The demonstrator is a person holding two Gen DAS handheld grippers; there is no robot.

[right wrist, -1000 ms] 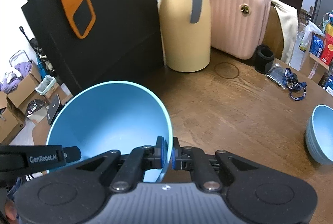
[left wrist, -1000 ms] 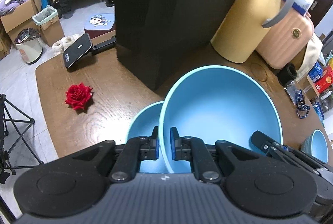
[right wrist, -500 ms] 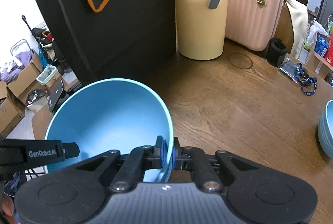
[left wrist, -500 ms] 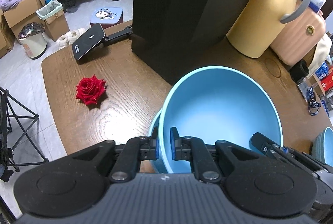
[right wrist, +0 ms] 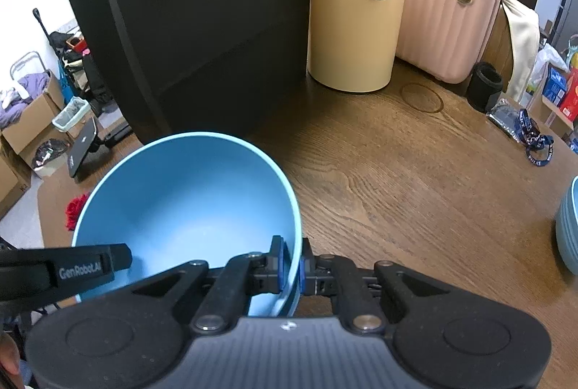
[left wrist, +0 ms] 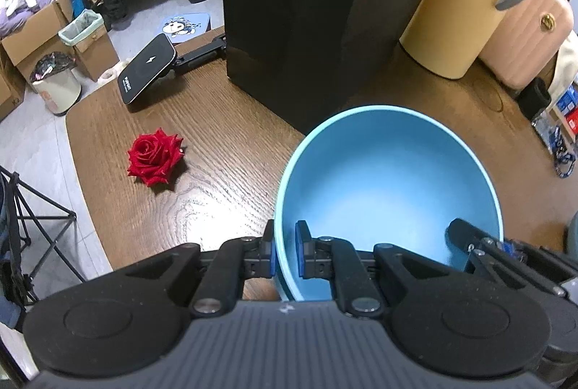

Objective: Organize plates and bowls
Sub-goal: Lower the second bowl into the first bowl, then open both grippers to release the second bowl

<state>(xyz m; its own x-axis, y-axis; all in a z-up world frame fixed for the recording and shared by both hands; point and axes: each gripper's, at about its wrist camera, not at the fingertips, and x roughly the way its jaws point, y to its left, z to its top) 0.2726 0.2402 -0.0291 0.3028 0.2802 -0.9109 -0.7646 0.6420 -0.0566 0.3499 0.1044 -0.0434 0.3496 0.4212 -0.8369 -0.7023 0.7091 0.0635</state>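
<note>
Tools left [left wrist: 284, 250] and right [right wrist: 292, 264] each pinch opposite rims of one blue bowl [left wrist: 388, 179]

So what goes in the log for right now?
left gripper: shut on blue bowl rim | right gripper: shut on opposite rim | rose: on table

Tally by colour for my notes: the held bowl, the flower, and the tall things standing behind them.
Blue: 1, bowl
Red: 1, rose
Black: 1, bag
Yellow: 1, jug
Pink: 1, suitcase
Total: 5
</note>
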